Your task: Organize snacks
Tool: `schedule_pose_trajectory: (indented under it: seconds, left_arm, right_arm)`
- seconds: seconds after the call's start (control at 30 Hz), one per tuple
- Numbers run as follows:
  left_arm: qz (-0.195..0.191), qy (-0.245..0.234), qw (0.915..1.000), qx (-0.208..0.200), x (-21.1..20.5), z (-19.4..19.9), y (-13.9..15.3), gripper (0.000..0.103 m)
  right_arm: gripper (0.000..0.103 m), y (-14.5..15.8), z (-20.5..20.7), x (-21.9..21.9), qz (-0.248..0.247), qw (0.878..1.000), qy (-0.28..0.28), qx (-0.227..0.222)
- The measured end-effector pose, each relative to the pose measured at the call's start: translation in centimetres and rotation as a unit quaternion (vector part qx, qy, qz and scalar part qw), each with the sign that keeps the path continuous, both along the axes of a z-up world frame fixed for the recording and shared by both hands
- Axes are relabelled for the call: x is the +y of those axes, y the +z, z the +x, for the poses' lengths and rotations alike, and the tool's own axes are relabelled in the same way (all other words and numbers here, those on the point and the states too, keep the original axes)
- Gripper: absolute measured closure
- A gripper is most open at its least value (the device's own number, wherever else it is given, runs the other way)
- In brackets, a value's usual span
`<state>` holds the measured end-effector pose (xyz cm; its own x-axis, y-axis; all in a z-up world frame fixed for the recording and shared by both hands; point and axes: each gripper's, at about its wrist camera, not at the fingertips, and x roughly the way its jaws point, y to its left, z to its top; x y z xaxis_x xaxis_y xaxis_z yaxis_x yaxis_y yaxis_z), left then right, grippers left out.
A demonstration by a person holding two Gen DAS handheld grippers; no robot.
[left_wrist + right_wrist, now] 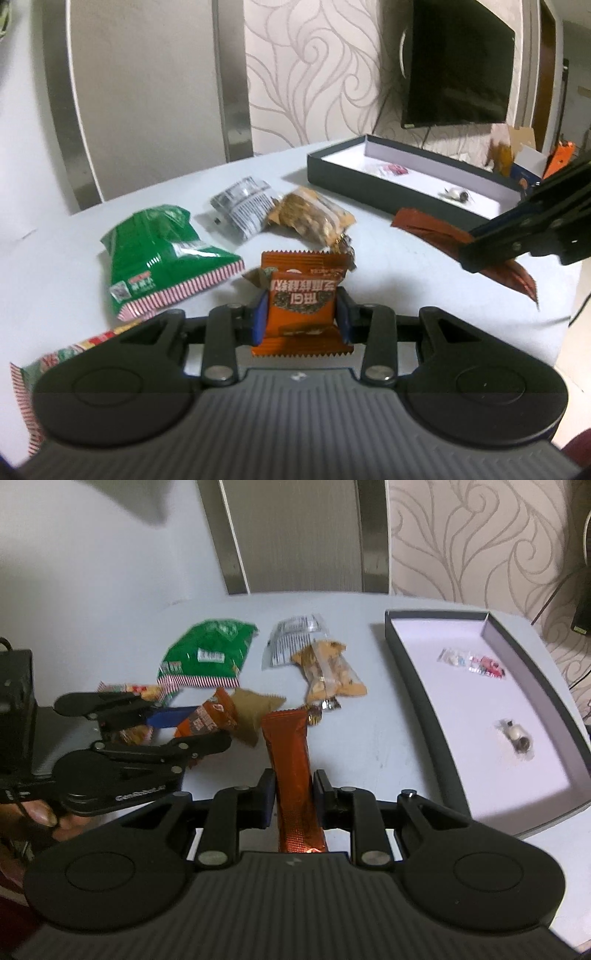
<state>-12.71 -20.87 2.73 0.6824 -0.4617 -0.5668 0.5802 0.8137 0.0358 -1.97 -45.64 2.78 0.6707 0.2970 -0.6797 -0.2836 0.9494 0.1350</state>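
My left gripper is shut on a small orange snack packet, its blue pads pressing both sides just above the white table. The right wrist view shows that gripper at the left with the same packet. My right gripper is shut on a long red-brown bar wrapper that sticks out forward. In the left wrist view this gripper holds the bar off the table, in front of the dark box. The box floor is white.
On the table lie a green bag, a silver packet, a clear packet of crackers, a tan packet and a red-and-white striped packet. Small candies lie in the box. A TV hangs behind.
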Motion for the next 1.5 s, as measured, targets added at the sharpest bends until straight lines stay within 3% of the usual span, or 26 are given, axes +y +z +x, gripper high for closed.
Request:
schedule_pose_trajectory:
  seconds: [0.87, 1.5]
  left_arm:
    - [0.001, 0.010, 0.9982, -0.059, -4.0, 3.8, 4.0, 0.063]
    - [-0.005, 0.021, 0.9976, -0.065, -7.2, 6.4, 5.4, 0.063]
  right_arm:
    - [0.078, 3.8, -1.5, -0.8, 0.035, 0.998, -0.012, -0.047]
    - [0.078, 4.9, -1.8, -2.0, 0.044, 0.997, -0.030, -0.055]
